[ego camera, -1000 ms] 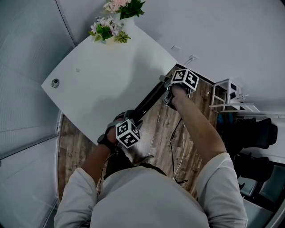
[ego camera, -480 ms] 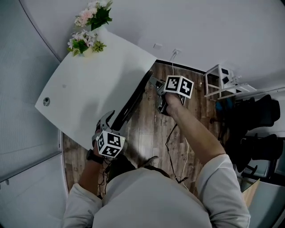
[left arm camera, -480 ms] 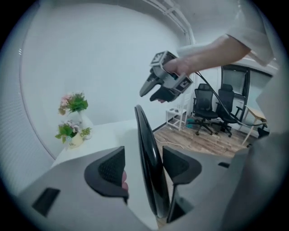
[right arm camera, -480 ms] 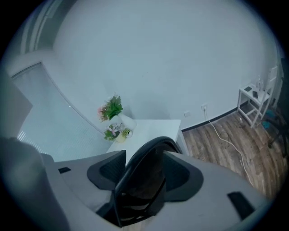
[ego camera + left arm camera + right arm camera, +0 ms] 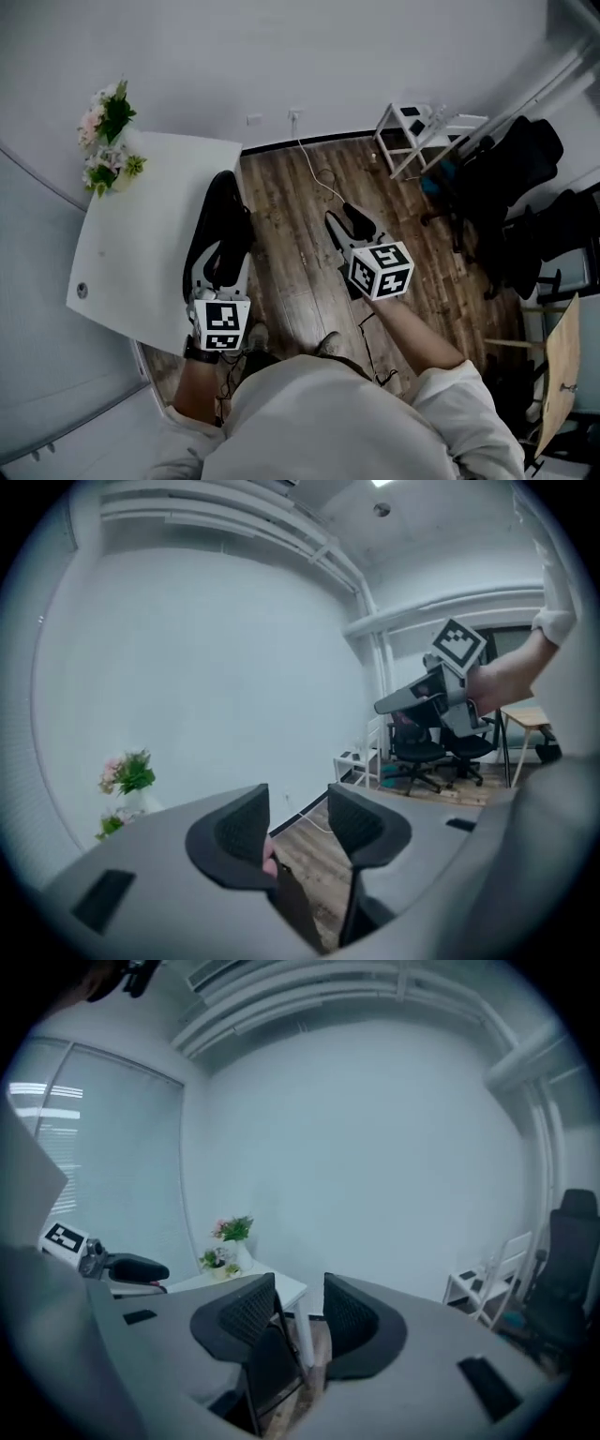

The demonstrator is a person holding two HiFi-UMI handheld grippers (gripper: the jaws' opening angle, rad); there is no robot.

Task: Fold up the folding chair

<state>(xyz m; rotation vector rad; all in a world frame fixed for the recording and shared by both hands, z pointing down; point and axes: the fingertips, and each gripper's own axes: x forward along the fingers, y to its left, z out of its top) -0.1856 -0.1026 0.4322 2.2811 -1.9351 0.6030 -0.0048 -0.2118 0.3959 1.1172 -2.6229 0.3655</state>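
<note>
Folding looks done: the chair (image 5: 267,1365) stands flat against the table's (image 5: 141,244) right edge. The 2 grippers, left gripper (image 5: 298,808) and right gripper (image 5: 300,1288), have just been closing; they're half-open and grip nothing.

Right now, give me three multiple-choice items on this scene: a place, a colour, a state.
1. The flowers stand: A on the floor; B on the table's corner; C on a chair.
2. The table top is: A white; B black; C wood-brown.
3. The right gripper's jaws are: A clamped on the chair; B shut together; C apart, gripping nothing.
Key: 1 B: the head view shows them at the table's far corner. 2 A: it is plain white beside the brown floor. 3 C: its own view shows a gap between the jaws; they have just been closing, with nothing held between them.
</note>
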